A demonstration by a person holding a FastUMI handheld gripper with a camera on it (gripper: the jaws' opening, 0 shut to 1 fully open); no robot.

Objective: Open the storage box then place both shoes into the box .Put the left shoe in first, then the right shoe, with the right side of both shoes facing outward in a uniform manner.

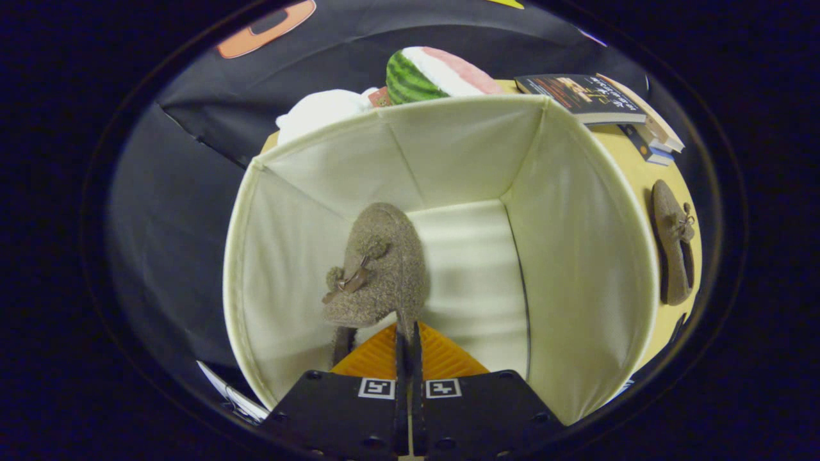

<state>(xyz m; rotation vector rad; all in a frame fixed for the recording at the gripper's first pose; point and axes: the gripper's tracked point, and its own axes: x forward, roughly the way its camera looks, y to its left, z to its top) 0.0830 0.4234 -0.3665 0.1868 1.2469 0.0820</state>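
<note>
inside the box (576, 256), fingers (418, 349) pinch one shoe (384, 262); labels unreadable.

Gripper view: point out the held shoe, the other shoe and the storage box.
held shoe (384, 269), gripper view, on its upper beside the bow
other shoe (672, 246), gripper view, on its upper, lying on the table
storage box (583, 256), gripper view, on its inner right wall

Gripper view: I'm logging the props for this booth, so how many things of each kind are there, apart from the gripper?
Shoes: 2, one pinched by the gripper inside the box, one on the table
Storage box: 1
Books: about 3, stacked
Watermelon cushion: 1
White soft item: 1
Total: about 8
</note>
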